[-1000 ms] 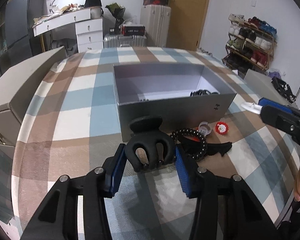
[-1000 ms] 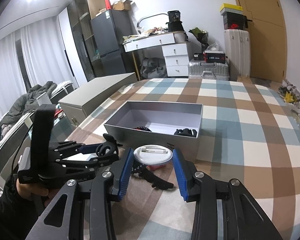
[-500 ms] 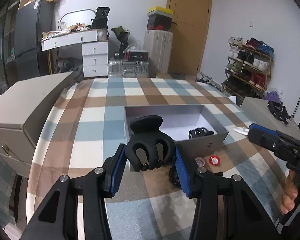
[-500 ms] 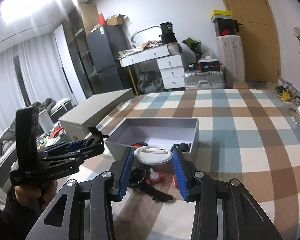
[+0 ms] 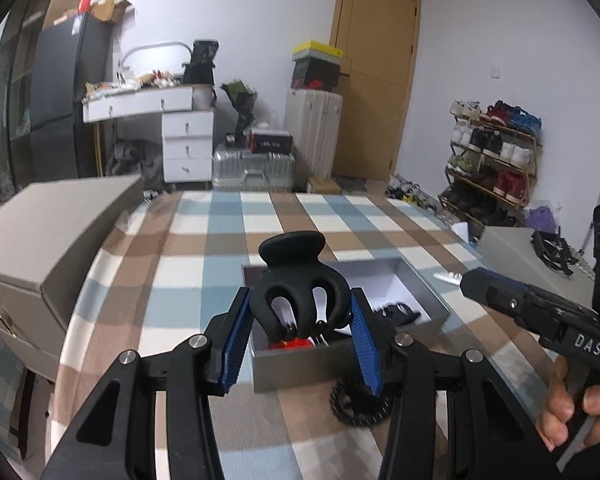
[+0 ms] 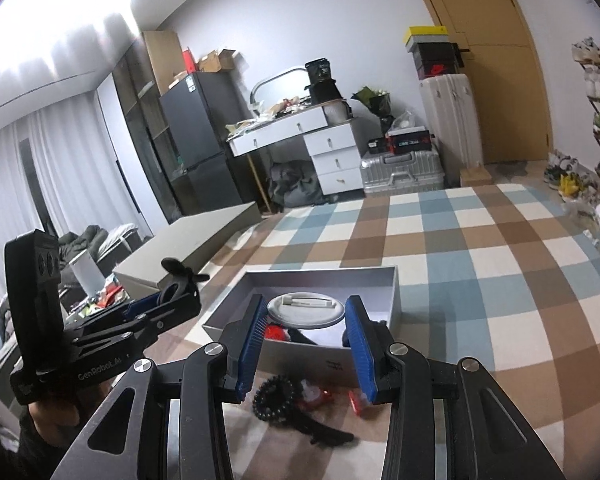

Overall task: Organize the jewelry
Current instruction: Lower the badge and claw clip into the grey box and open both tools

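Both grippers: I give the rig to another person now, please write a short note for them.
Left gripper: shut on black hair claw, raised in front of the grey box.
Right gripper: shut on white round disc, near the box.
In the box: some black and red pieces.
On the checked cloth, outside the box: bead bracelet, red pieces, black clip.
Left: drop both, then collect the rest.

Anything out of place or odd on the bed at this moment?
Nothing damaged. A bead bracelet, a black clip and small red pieces lie loose on the blanket in front of the box, not yet in it.
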Demonstrator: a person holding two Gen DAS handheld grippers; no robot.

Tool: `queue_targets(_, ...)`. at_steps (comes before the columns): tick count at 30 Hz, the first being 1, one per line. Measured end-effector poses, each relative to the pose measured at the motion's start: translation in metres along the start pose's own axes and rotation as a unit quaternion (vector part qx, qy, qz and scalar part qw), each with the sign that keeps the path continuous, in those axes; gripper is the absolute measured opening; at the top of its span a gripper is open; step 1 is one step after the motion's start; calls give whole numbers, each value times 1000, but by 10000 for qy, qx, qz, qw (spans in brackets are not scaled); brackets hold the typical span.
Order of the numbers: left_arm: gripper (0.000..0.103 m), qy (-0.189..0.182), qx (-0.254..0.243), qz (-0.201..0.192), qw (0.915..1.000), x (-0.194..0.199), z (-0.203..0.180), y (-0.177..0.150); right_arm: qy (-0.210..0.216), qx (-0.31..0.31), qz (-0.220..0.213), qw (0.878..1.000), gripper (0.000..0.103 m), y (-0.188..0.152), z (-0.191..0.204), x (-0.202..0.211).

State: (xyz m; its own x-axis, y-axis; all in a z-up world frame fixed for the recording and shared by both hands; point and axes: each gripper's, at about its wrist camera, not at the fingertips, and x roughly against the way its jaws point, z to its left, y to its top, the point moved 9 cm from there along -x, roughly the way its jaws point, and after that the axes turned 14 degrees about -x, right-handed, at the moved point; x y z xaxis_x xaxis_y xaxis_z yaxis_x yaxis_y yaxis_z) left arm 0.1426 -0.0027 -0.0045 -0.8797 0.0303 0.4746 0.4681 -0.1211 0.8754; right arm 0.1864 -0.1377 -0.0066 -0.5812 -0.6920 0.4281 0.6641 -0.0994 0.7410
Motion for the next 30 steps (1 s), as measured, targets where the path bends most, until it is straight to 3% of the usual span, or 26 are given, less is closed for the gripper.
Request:
queue_targets(10,41,-92,-29,-230,9997,-21,0,1,-13,-122,45,9999,39,4,-3,-24)
queue_targets(30,41,-72,-1,127,9999,-34,-7,-12,-228,-168,408,9988,39,-9,-18,-57)
